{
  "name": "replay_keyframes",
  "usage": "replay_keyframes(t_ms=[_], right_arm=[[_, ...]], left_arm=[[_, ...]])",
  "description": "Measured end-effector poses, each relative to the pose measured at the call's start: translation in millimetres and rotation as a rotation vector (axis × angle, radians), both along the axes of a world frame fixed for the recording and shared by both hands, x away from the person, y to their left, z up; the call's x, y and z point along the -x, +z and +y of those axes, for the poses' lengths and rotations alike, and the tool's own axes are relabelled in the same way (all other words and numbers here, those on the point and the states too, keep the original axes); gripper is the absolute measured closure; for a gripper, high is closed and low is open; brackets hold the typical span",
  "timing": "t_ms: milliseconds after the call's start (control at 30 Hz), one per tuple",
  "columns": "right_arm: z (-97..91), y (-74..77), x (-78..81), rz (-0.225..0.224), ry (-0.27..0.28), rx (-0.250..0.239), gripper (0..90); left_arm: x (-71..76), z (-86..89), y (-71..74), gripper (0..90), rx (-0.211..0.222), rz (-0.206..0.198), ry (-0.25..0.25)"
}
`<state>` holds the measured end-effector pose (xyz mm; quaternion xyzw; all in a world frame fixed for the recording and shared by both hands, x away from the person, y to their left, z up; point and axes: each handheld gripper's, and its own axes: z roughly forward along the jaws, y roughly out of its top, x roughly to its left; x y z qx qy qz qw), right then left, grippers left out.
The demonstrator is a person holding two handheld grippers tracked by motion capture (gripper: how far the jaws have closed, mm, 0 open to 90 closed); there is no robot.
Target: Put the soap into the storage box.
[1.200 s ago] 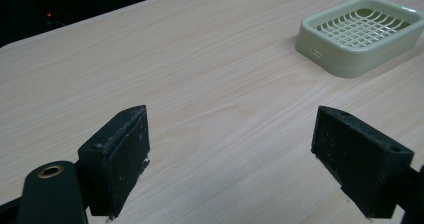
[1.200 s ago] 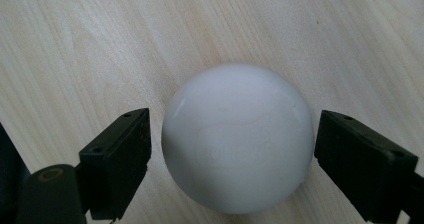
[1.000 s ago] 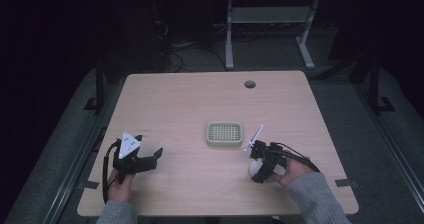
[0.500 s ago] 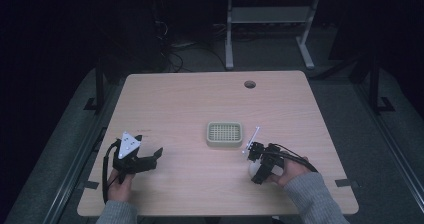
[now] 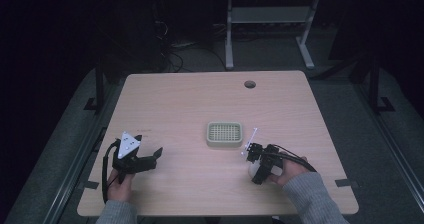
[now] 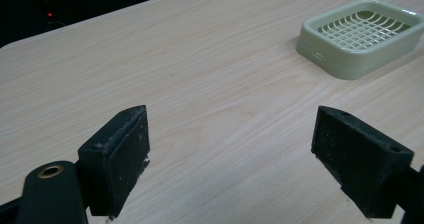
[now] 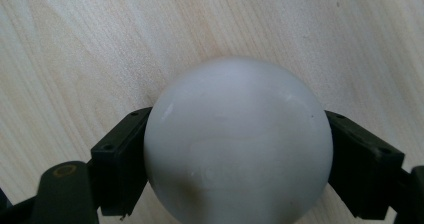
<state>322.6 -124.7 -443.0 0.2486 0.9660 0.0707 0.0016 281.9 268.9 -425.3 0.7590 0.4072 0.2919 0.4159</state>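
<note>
- Since the earlier high view, the right hand-held gripper (image 5: 255, 167) is sitting slightly lower and closer to the person, a little farther from the green basket (image 5: 224, 134); the left hand-held gripper (image 5: 150, 159) is staying where it was.
- In the high view, the basket is lying near the middle of the desk (image 5: 200, 104). The right hand-held gripper is lying just beyond the basket's near right corner, gripping a white ball (image 5: 255, 169). The left hand-held gripper is resting well to the basket's left, nearer the person.
- In the left gripper view, the jaws are standing wide apart with nothing between them, and the basket (image 6: 361, 36) is sitting ahead toward the upper right.
- In the right gripper view, both jaws are pressing against the sides of the white ball (image 7: 237, 144), above the wood of the desk (image 7: 100, 44).
</note>
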Motion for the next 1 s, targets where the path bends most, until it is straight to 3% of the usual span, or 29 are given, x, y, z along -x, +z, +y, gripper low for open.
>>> replay_keyframes(t_ms=[400, 633, 1000], right_arm=[[0.0, 1.5, 1.9, -0.005, 0.030, 0.000, 21.7], [-4.5, 9.1, 1.1, -0.006, 0.015, -0.050, 21.8], [-5.5, 19.0, -2.1, -0.005, 0.017, -0.063, 21.8]], left_arm=[[-0.1, 0.7, 0.0, 15.3, 0.000, 0.001, 0.001], [0.0, 0.9, 0.2, 15.2, 0.003, 0.000, 0.005], [0.4, 0.8, 0.8, 15.2, -0.003, 0.001, 0.000]])
